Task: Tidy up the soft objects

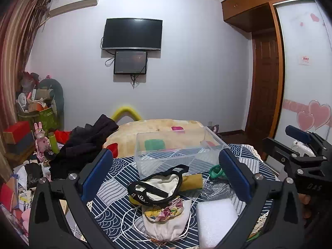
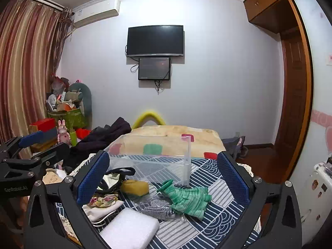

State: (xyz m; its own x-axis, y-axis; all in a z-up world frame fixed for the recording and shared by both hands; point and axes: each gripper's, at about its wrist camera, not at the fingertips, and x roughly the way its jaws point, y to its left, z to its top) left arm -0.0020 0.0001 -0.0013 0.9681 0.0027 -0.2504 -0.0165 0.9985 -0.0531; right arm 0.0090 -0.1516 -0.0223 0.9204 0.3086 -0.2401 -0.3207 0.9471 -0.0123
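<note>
Hovering wide open and empty, the left gripper (image 1: 166,178) and right gripper (image 2: 164,178) face the soft pile just in front of the clear bin (image 1: 176,145): black-trimmed pouch (image 1: 157,184), yellow sponge (image 2: 134,187), green cloth (image 2: 188,199), white foam (image 2: 128,228); nothing looks binned yet, so the next move likely calls for closing on one piece
</note>
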